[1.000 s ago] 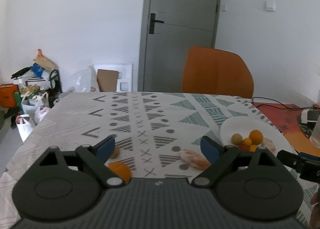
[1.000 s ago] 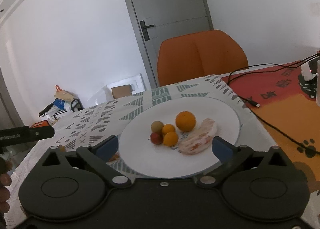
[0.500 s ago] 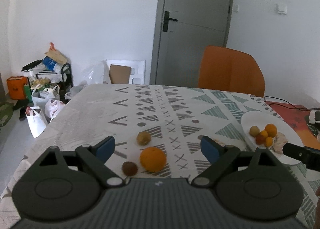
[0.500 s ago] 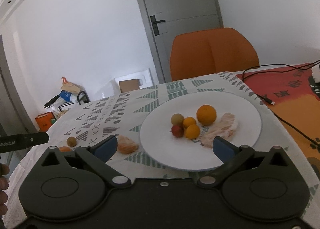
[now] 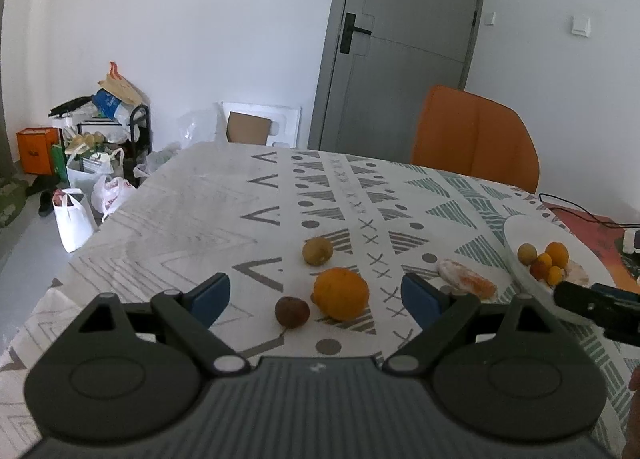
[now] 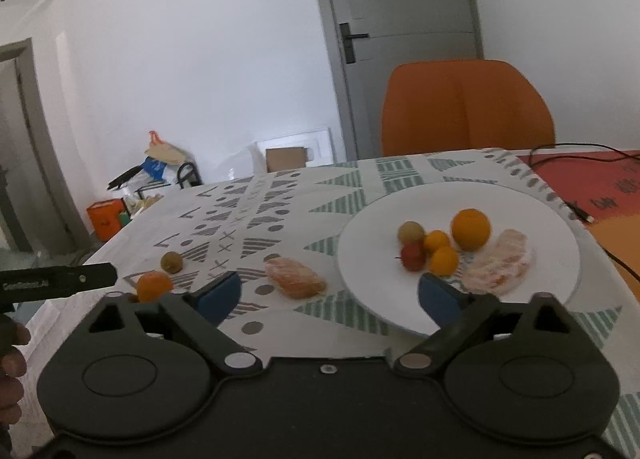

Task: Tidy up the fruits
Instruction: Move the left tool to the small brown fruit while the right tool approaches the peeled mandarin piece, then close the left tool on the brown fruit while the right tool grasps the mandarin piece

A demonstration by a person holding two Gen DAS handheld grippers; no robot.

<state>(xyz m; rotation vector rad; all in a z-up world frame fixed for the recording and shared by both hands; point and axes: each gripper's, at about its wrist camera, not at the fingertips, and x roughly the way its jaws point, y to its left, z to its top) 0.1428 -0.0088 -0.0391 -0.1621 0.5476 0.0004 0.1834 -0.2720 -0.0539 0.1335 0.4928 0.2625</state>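
1. Table (image 5: 192, 211) w/ patterned cloth fills both views; orange chair (image 5: 474, 139) at the far side, grey door (image 5: 404, 43) behind it.
2. White plate (image 6: 552, 227) on the table's right part. It holds an orange (image 6: 470, 229), several small round fruits and a peeled citrus piece (image 6: 502, 267).
3. Left gripper (image 5: 316, 295): jaws wide apart, nothing btwn the pads, nothing held. Right gripper (image 6: 330, 293): jaws closing a bit but wide apart, pads pressing on nothing; plate's near rim sits by the right-hand pad.
4. Loose fruit on the cloth, left of the plate: big orange (image 5: 341, 293), peeled segment (image 5: 466, 281) nearer the plate, then small brownish fruit (image 5: 317, 251) and dark small fruit (image 5: 292, 311).
5. Step in hand, as I read it: left gripper goes for loose fruit to move onto the plate. Big orange lies just ahead of the fingers, roughly centred btwn them, slightly right of centre; dark fruit near it on the left, brownish one beyond.
6. To do it well: come down so both pads straddle the orange at its widest, keep the left pad clear of the dark fruit, close gently, since round fruit prob rolls. Peeled segment looks soft, so light squeeze only.
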